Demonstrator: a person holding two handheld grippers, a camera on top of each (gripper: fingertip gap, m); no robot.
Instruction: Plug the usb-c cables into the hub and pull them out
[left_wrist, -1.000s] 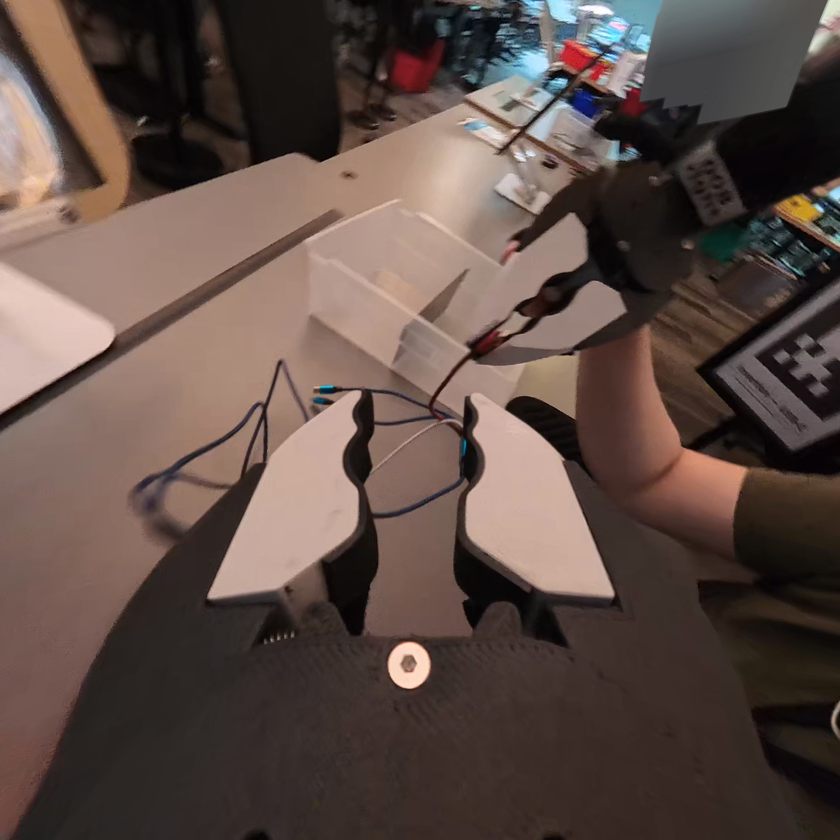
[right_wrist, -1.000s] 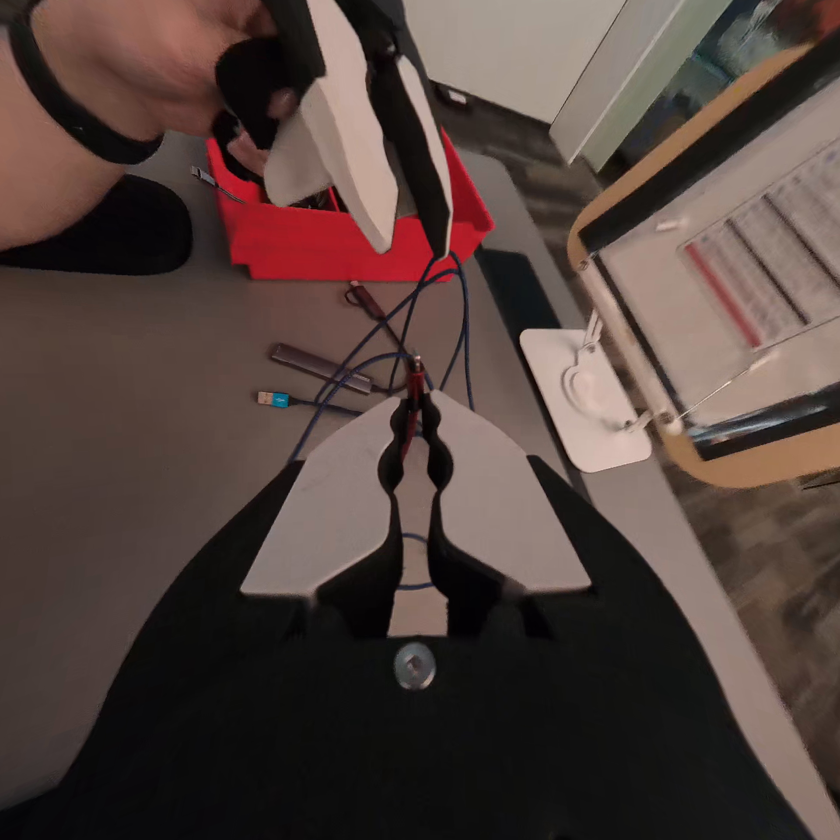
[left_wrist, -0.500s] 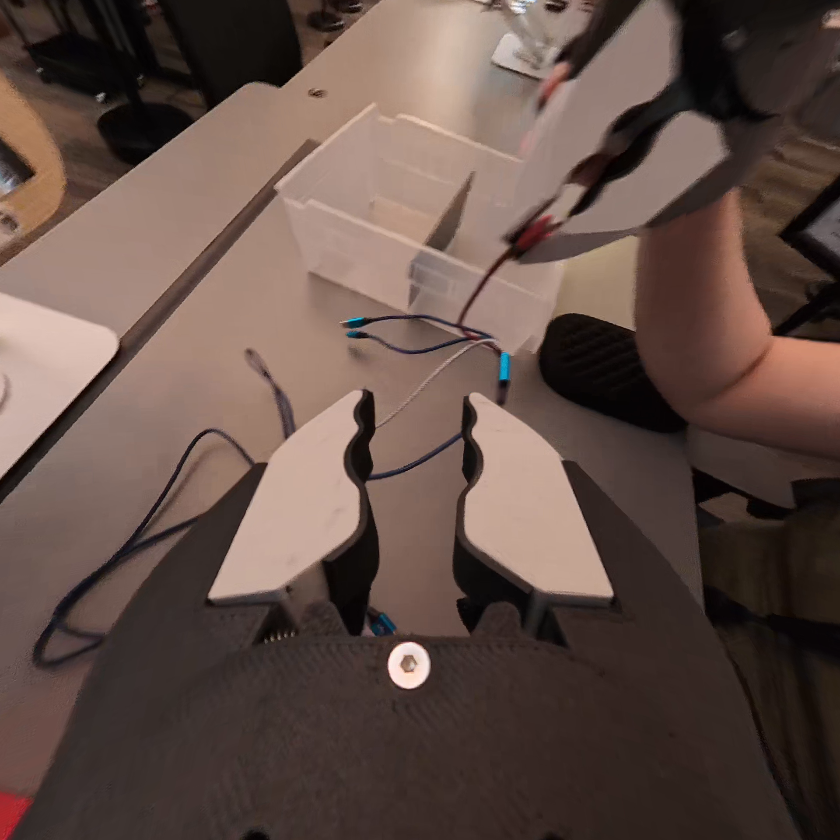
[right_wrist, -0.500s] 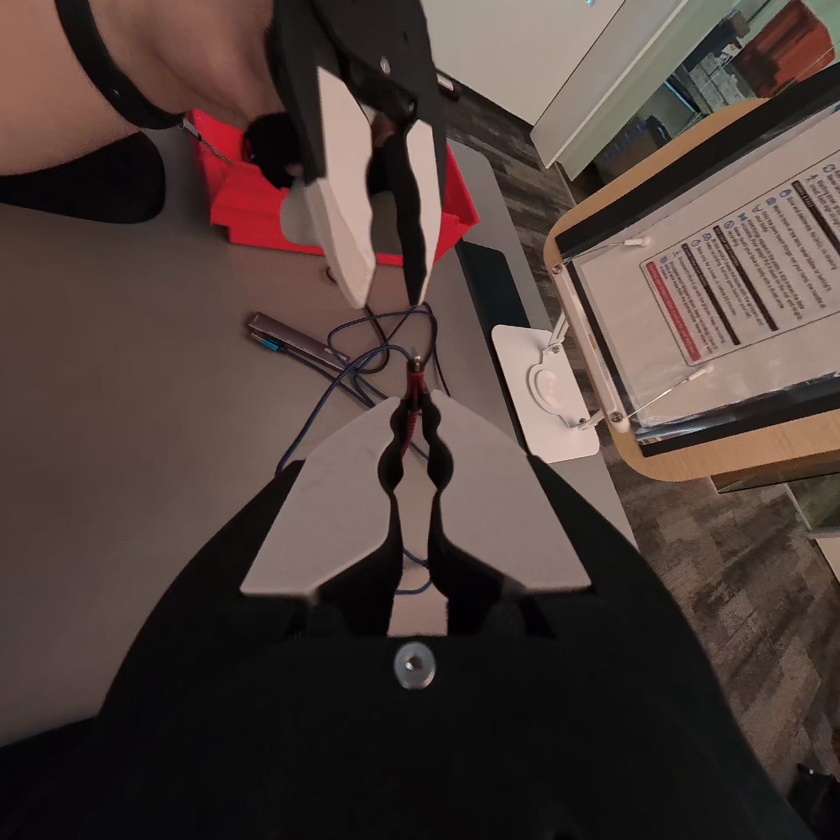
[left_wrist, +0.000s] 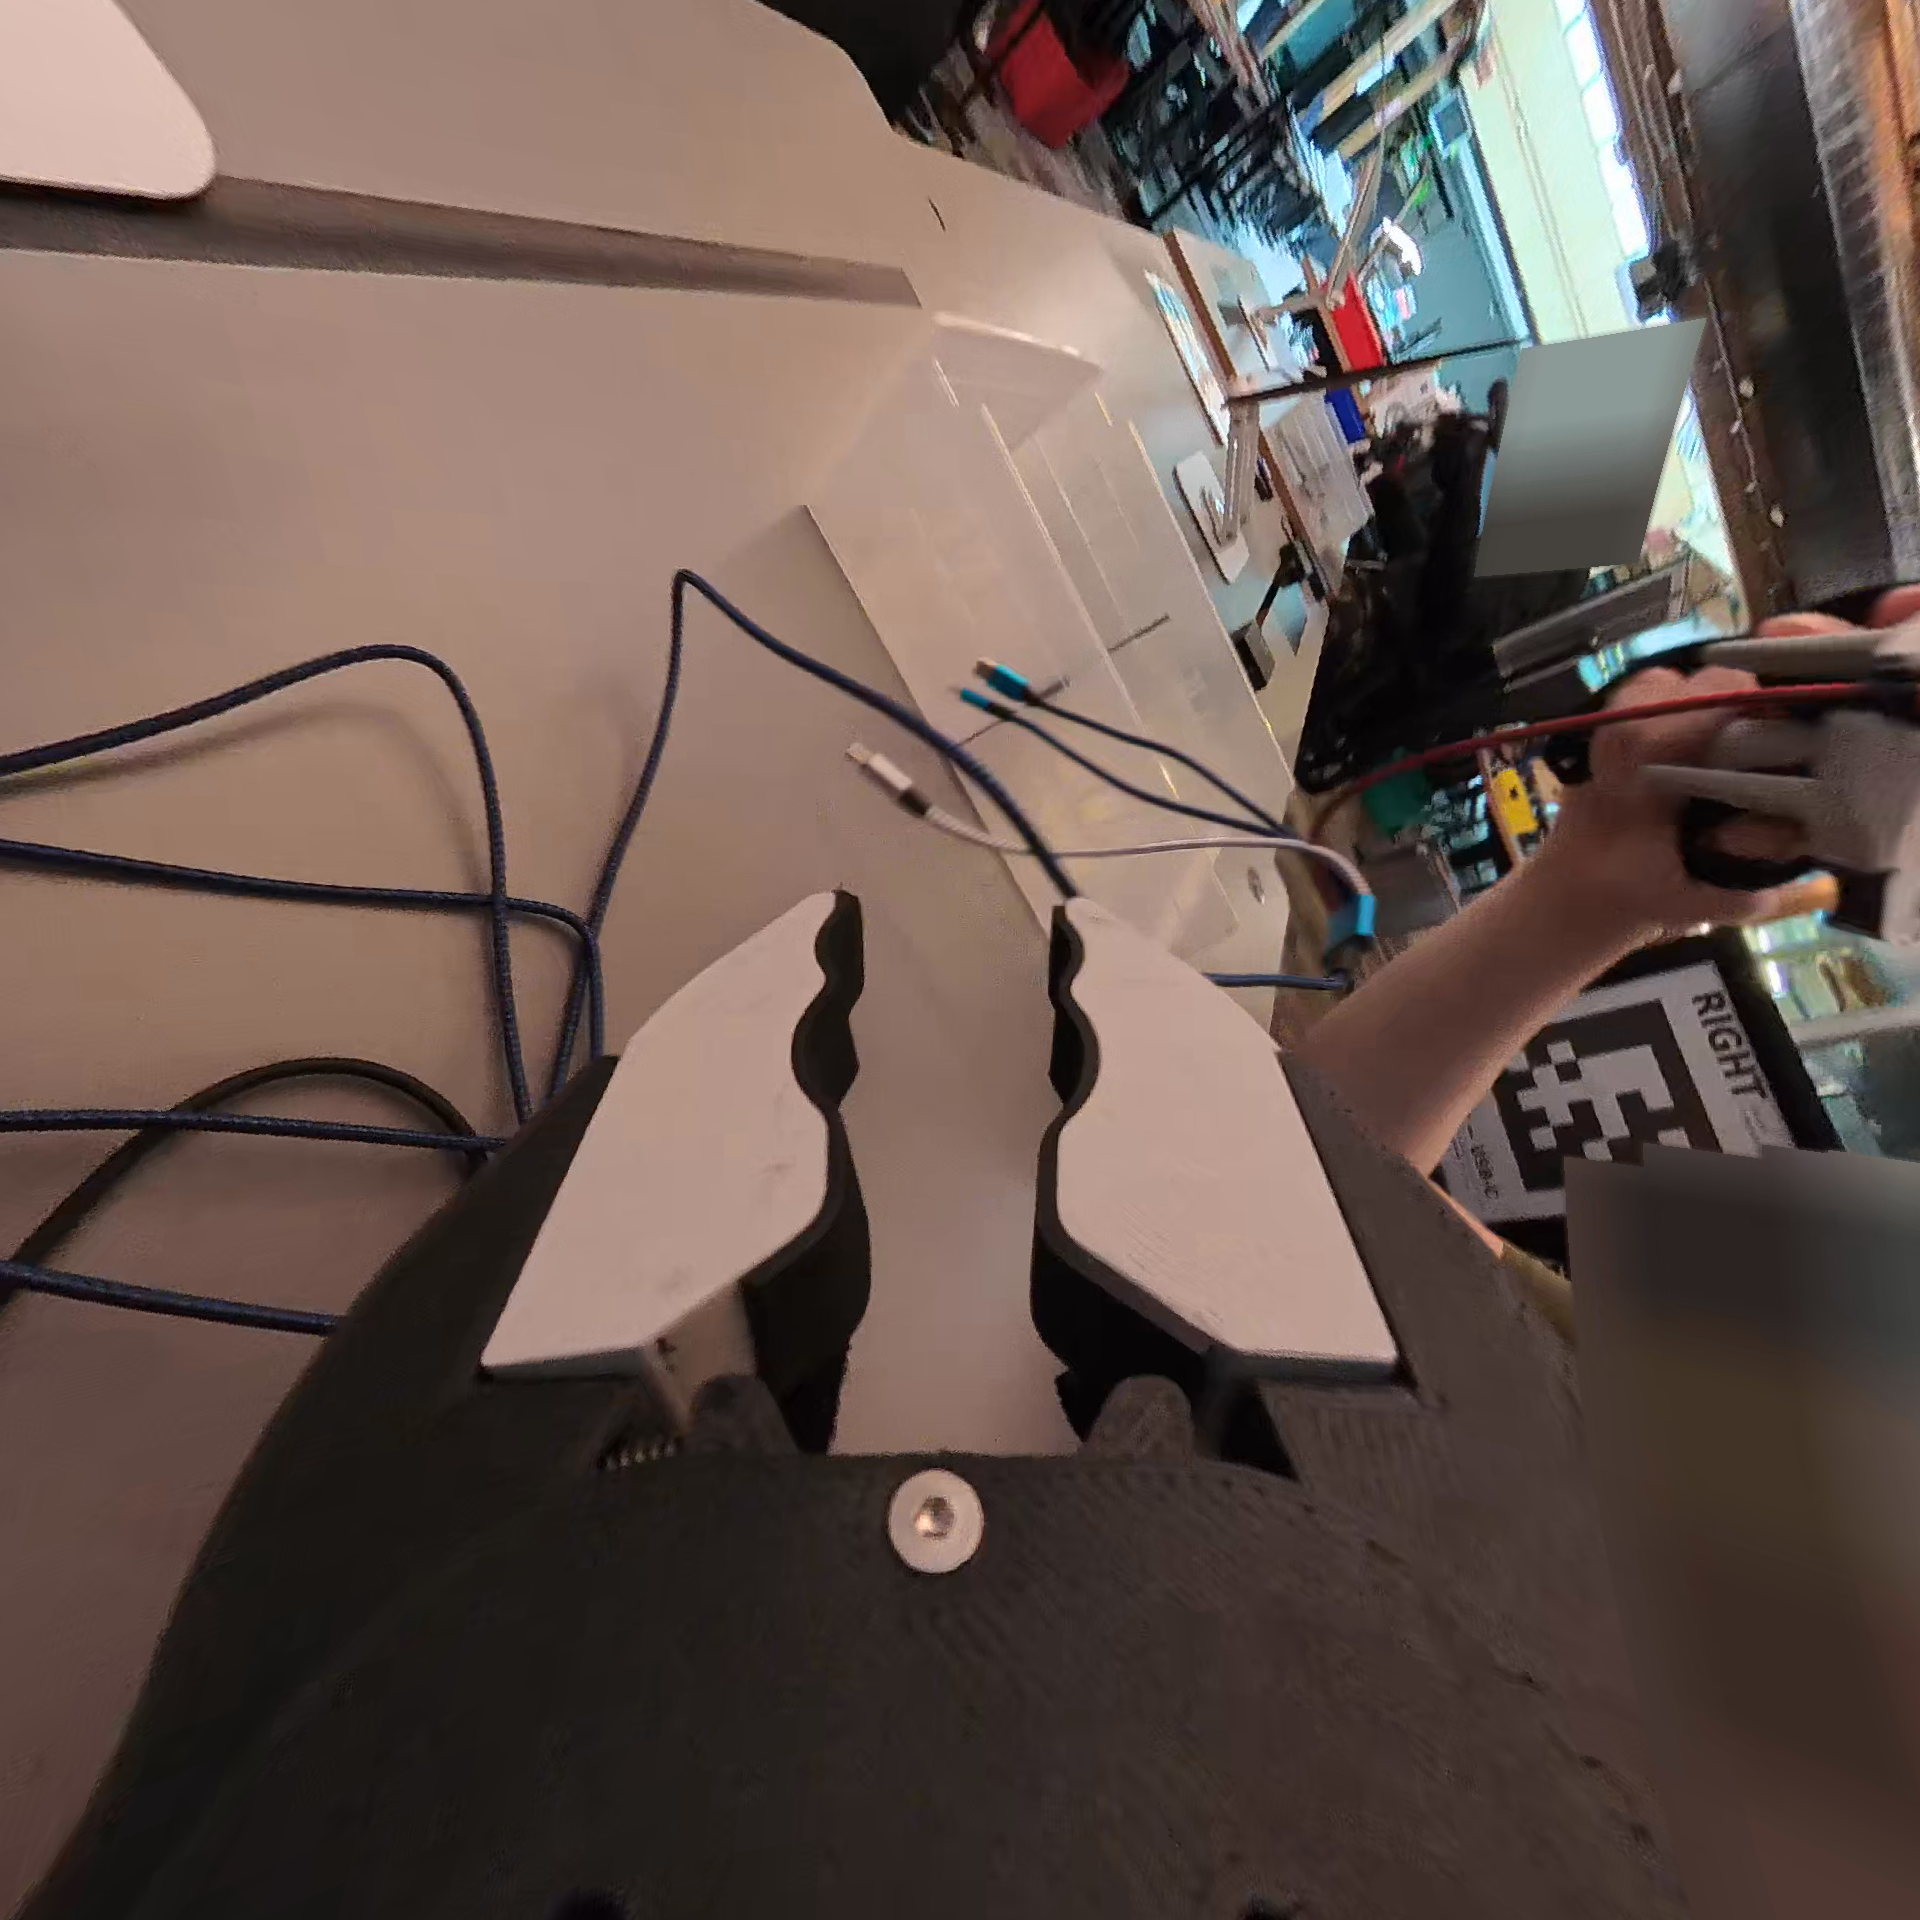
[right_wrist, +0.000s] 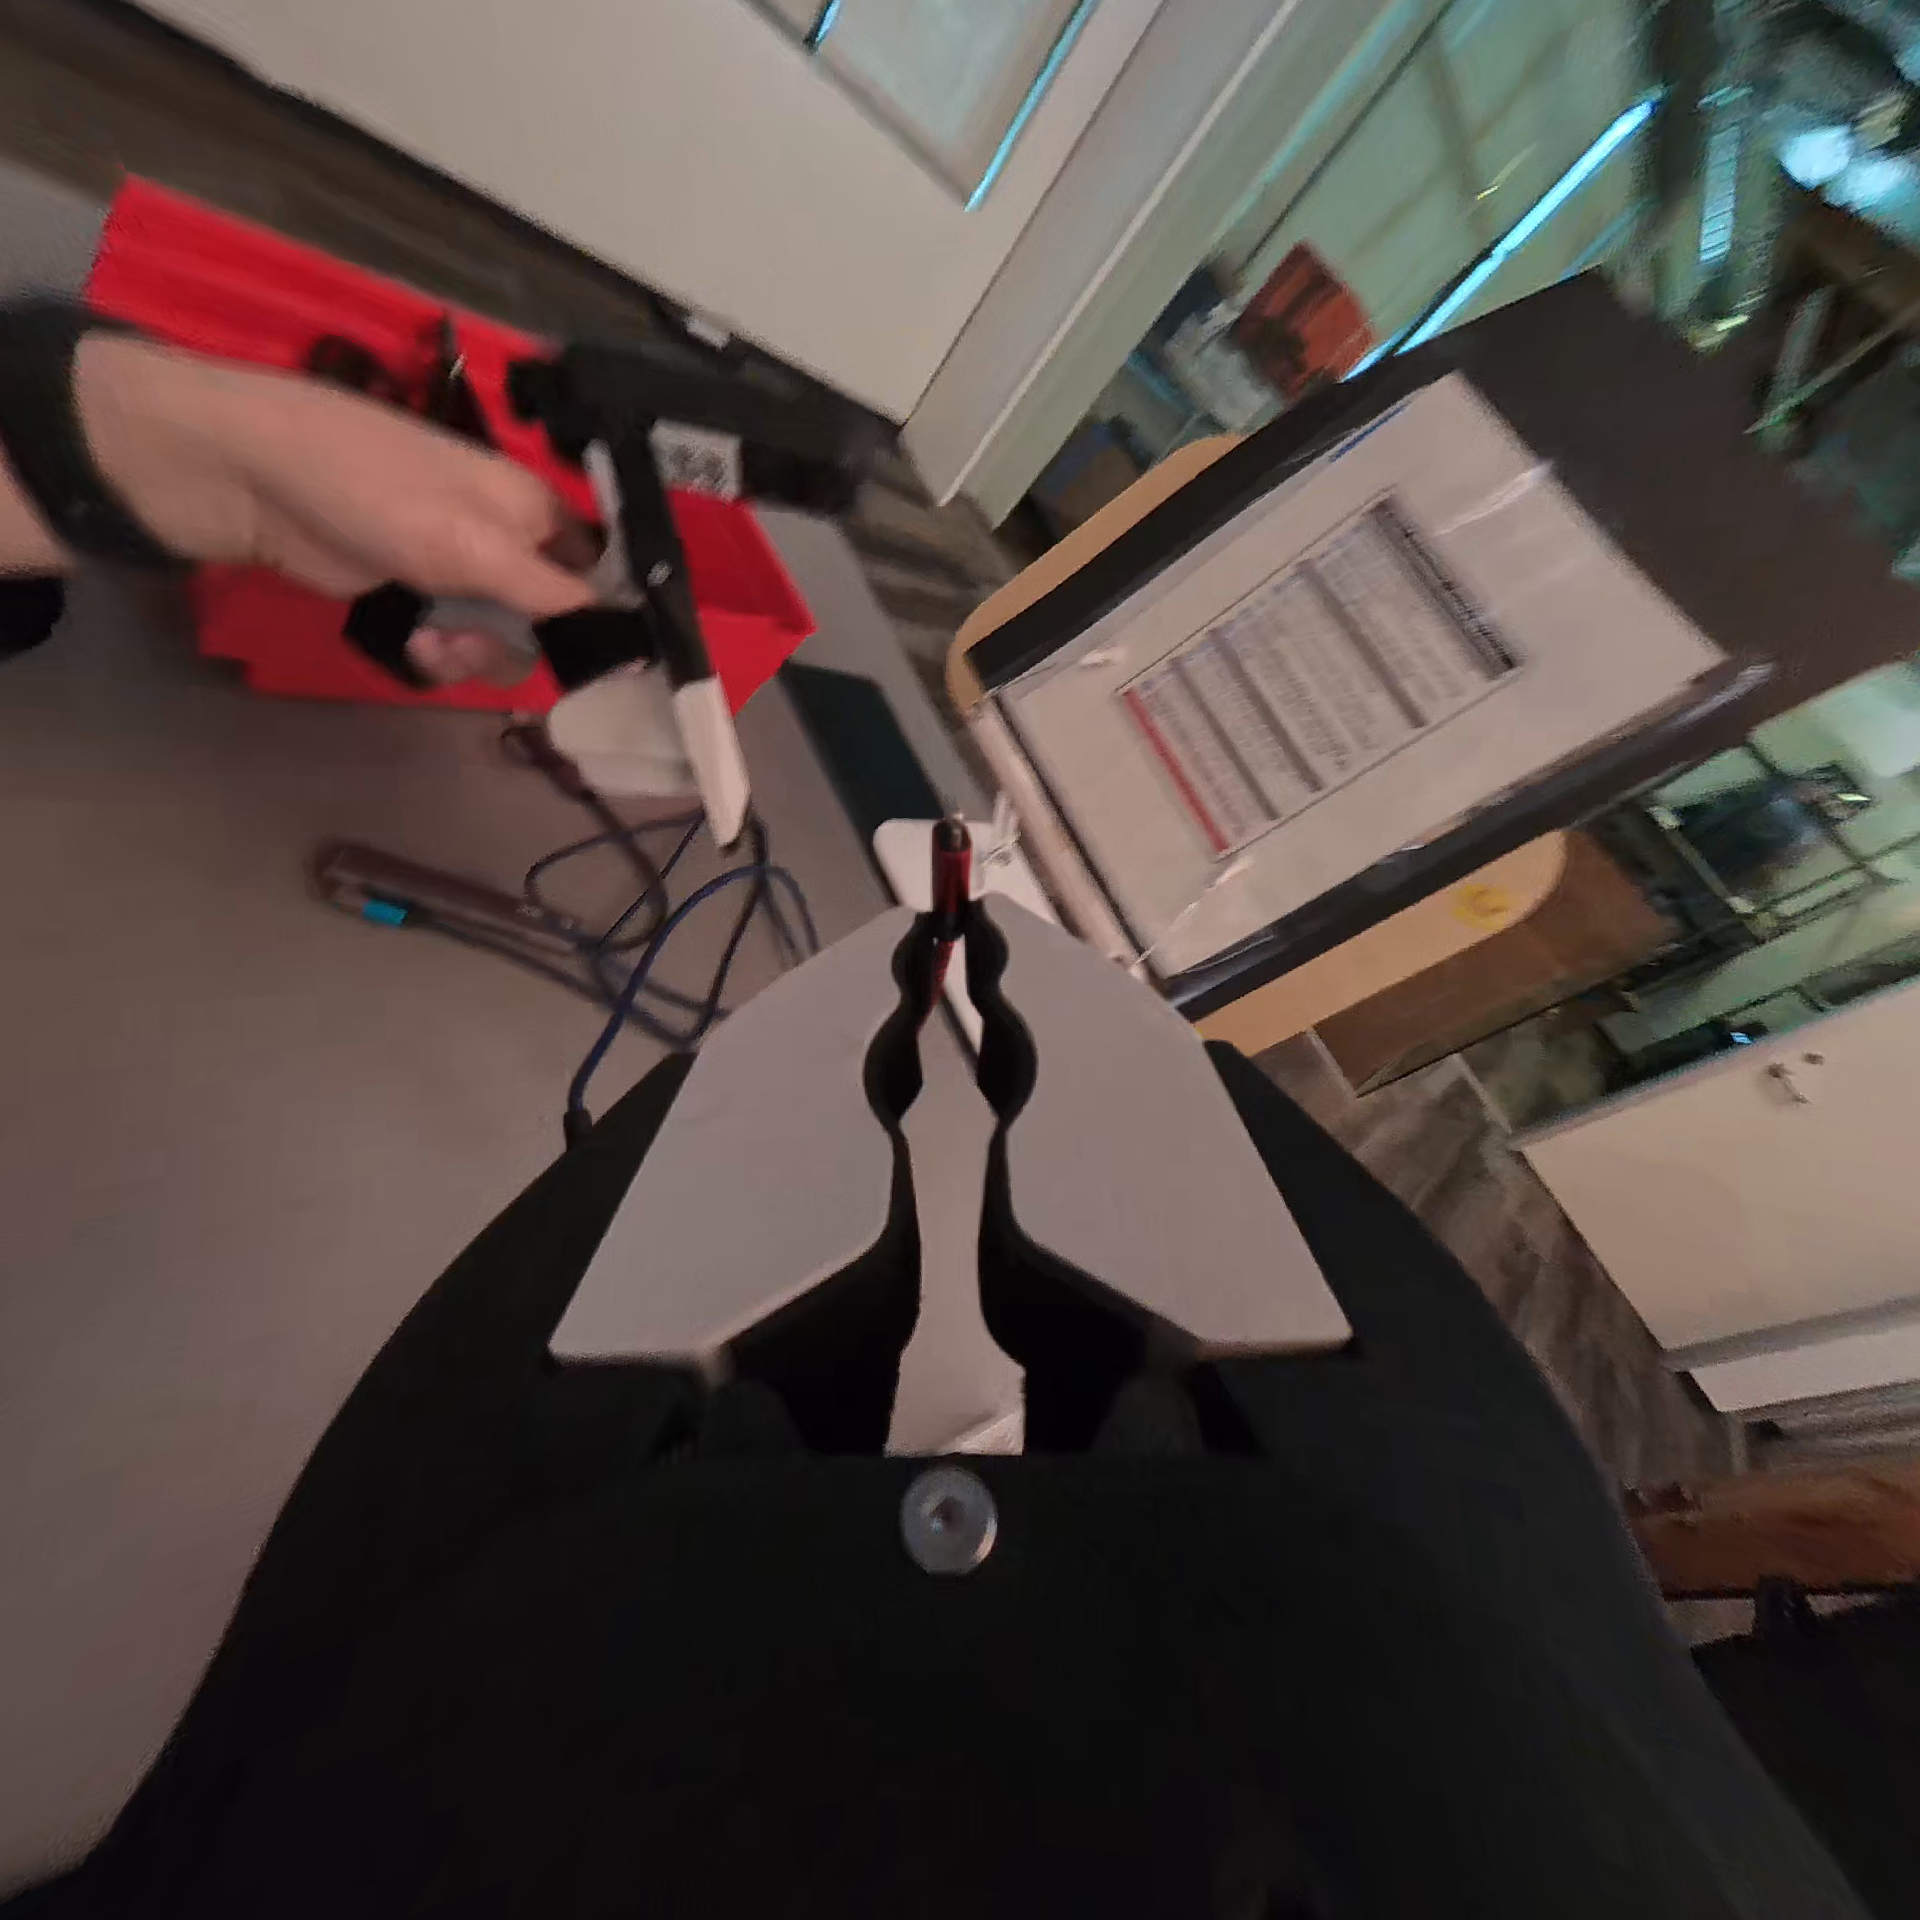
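Right wrist view: right gripper (right_wrist: 943, 914) clamped on the red cable (right_wrist: 948, 873), plug pointing forward along the fingers, raised above the table (right_wrist: 156, 1039). Hub (right_wrist: 416, 883) lies lengthwise beyond, among blue cables (right_wrist: 665, 935). Left gripper (left_wrist: 951, 909) stands parted, holding nothing.
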